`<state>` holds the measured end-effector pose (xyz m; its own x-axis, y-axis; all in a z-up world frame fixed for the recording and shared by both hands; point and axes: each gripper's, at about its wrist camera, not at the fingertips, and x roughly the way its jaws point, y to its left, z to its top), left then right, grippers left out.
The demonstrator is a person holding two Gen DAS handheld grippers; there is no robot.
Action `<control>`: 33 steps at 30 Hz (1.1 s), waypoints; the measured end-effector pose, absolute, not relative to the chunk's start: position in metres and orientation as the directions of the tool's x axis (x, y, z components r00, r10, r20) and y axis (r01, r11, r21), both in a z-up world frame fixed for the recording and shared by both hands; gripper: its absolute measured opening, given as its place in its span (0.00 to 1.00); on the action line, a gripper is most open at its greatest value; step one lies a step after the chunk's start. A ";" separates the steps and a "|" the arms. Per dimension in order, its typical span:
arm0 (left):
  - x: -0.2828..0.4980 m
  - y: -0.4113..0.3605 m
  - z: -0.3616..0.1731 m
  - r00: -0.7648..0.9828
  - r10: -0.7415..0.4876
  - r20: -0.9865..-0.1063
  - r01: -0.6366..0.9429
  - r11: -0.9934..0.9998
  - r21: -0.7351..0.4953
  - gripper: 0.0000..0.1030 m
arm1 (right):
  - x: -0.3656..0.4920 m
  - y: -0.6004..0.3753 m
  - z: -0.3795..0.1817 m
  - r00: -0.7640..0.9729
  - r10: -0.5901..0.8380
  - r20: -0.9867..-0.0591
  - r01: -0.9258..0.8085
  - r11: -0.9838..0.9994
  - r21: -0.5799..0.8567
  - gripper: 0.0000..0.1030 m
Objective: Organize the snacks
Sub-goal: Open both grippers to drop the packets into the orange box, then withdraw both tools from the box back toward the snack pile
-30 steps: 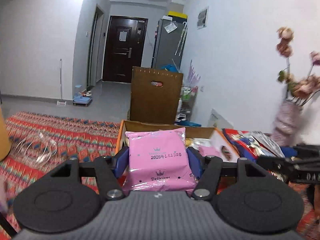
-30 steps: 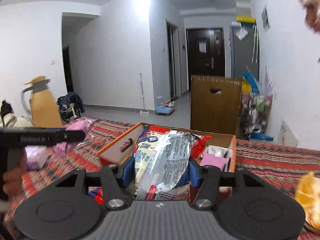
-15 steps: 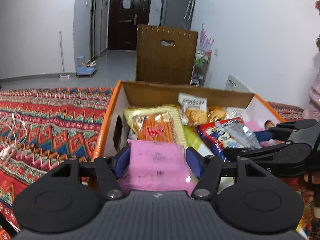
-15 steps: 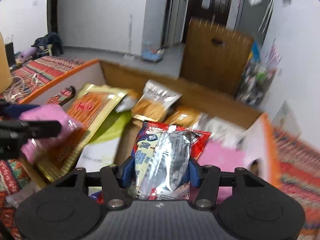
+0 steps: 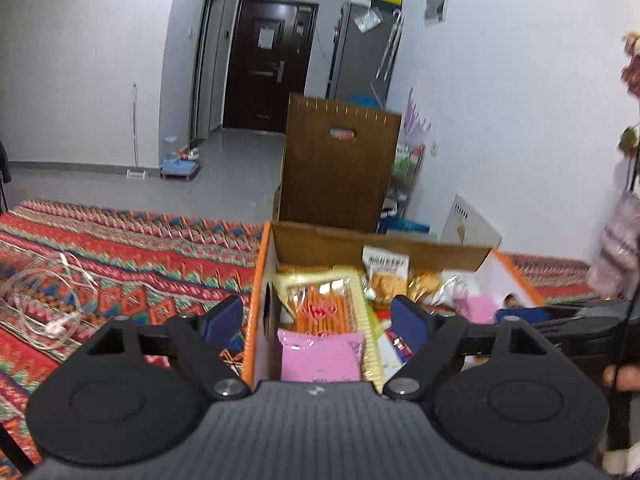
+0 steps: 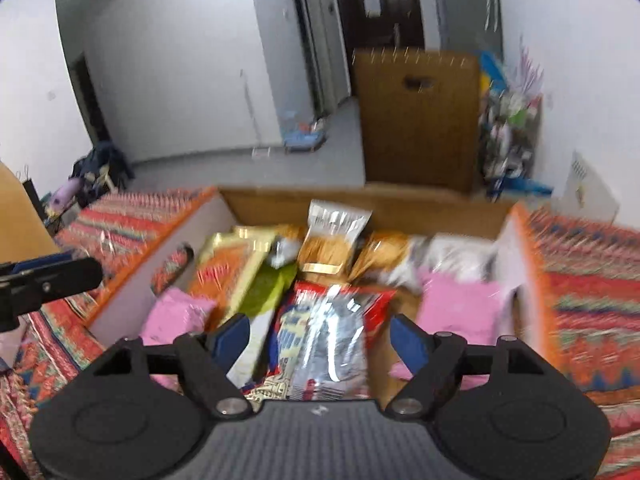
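An orange-edged cardboard box point(image 5: 262, 264) point(image 6: 524, 248) full of snack packets stands on the patterned cloth. My left gripper point(image 5: 318, 314) hangs over the box's left wall, its jaws opening; the pink packet point(image 5: 320, 354) lies below between the blue pads, free of them. My right gripper point(image 6: 320, 338) is over the box's near side, jaws opening too; the red and silver packet point(image 6: 328, 336) lies between its pads without touching them. Another pink packet point(image 6: 460, 308) rests at the box's right, and a third pink packet point(image 6: 176, 316) at its left.
A patterned red tablecloth point(image 5: 120, 248) covers the table. A tangle of clear cord point(image 5: 44, 300) lies at left. A brown wooden chair back point(image 5: 340, 168) stands beyond the box. A vase with dried flowers point(image 5: 616, 248) is at right. A person's fingers point(image 5: 620, 376) show at the right edge.
Both grippers have let go: the pink packet and the red and silver packet now lie in the box with the pads spread apart. Both hands drew back a little from the box.
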<state>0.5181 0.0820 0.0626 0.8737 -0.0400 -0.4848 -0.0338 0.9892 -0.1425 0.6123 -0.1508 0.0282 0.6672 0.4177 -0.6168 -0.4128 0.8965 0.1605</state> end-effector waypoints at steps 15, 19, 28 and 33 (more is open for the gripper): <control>0.287 0.037 0.124 0.947 -0.102 -0.304 0.079 0.993 -0.088 0.97 | 0.355 -0.231 0.129 0.836 0.427 -0.345 -0.456 0.890 -0.002 0.97; 0.213 0.026 0.110 0.946 -0.121 -0.300 0.091 0.990 -0.112 1.00 | 0.280 -0.248 0.112 0.858 0.430 -0.280 -0.438 0.898 0.037 1.00; 0.113 0.004 0.034 0.869 -0.180 -0.462 0.115 0.980 -0.165 1.00 | 0.153 -0.253 0.029 0.859 0.342 -0.381 -0.362 0.932 0.022 1.00; 0.087 -0.007 -0.004 0.813 -0.170 -0.557 0.104 0.983 -0.148 1.00 | 0.113 -0.261 -0.024 0.782 0.385 -0.490 -0.354 0.922 0.159 1.00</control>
<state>0.0871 -0.0069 -0.0040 0.8131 -0.1697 -0.5568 0.1036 0.9835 -0.1484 0.1133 -0.2611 -0.0242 0.7822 0.3851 -0.4897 -0.3544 0.9215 0.1587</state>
